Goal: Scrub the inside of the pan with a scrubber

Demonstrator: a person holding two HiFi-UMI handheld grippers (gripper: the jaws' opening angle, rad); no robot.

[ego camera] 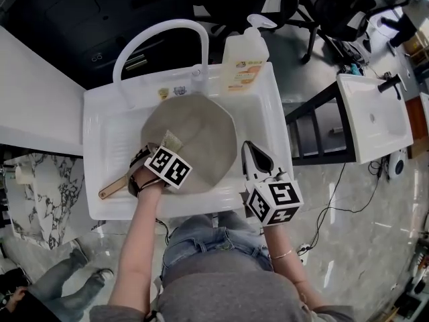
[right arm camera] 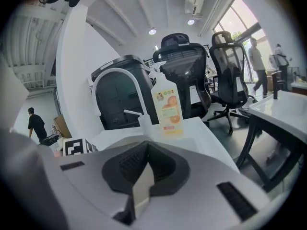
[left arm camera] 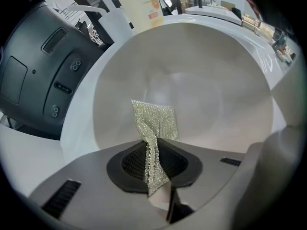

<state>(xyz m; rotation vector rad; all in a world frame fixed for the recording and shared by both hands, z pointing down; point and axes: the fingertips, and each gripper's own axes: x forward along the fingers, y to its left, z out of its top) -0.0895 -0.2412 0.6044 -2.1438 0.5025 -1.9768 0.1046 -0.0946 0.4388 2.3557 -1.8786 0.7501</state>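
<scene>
pan (ego camera: 201, 129) sits in sink (ego camera: 107, 123) | left gripper (left arm camera: 156, 164) pinches scrubber (left arm camera: 154, 126) just inside pan's near side | right gripper (right arm camera: 144, 176) closed, empty, over sink's right rim | judgement: scrubbing barely under way, most of inside remains

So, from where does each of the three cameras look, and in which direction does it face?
Head view: on the person's head, facing steeply down at the sink, the pan, both forearms, left tongs and right tongs.
Left gripper view: on the left tongs, facing into the pan; its jaws pinch the scrubber.
Right gripper view: on the right tongs, facing outward across the sink toward the soap bottle; its jaws are shut, empty.
Shared: head and left gripper views both show pan and scrubber.
</scene>
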